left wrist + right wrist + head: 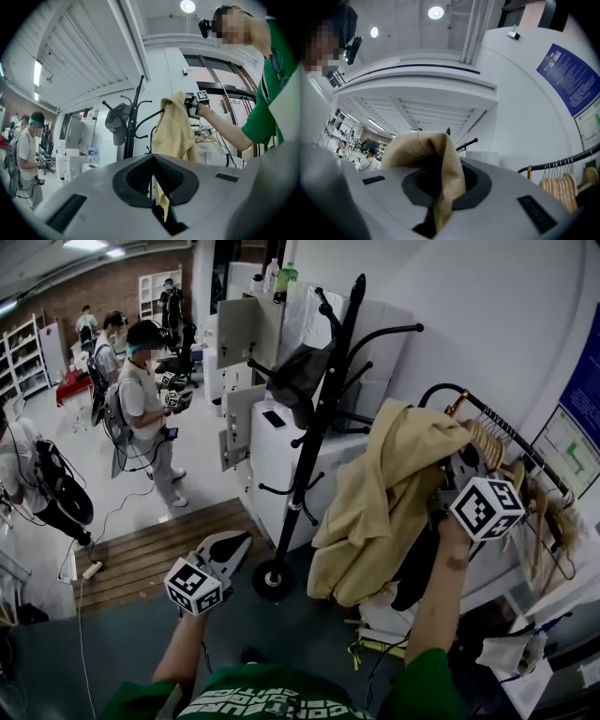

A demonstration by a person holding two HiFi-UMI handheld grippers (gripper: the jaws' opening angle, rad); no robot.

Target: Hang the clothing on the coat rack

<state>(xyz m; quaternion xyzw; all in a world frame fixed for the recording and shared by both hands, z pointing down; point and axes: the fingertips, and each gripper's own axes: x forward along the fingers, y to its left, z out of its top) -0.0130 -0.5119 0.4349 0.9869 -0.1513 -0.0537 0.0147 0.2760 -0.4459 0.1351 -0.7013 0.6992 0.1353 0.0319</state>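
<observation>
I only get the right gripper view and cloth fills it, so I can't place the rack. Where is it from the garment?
Observer: The black coat rack stands just left of the tan garment, which the right gripper holds up.
Operator: Any hook taken?
Observer: A dark cap hangs on an upper hook.
Operator: Left gripper busy?
Observer: No, the left gripper is empty, low beside that rack.

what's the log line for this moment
right gripper: shut on garment | left gripper: shut, empty | garment: held up beside rack, not hung
</observation>
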